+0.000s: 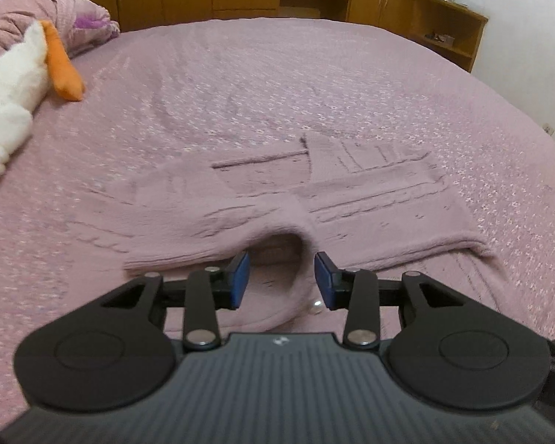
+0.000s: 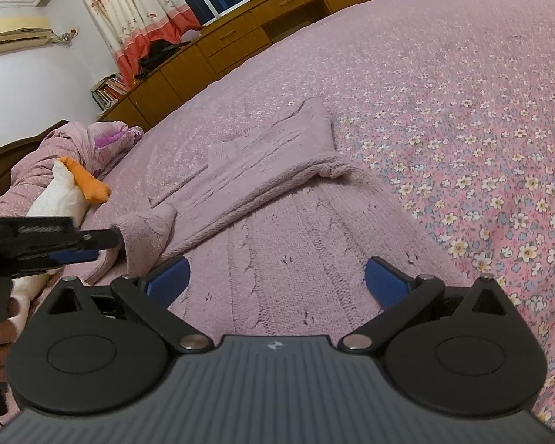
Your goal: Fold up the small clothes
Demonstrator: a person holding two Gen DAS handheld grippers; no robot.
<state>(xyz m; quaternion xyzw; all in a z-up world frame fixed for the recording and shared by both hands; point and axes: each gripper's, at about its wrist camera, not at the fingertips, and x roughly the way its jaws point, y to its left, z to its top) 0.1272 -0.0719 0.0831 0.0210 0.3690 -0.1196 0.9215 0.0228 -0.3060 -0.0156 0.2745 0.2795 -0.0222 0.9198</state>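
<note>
The left gripper stood partly parted around a raised sweater fold without pinching it, while the right gripper gaped wide above the knit

A mauve cable-knit sweater is seen on a pink bedspread printed with small white flowers. A white and orange plush toy is seen far left.

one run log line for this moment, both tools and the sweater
left tool: open, sweater fold between pads, ungripped | right tool: open, empty, over sweater | sweater: partly folded on bed
</note>
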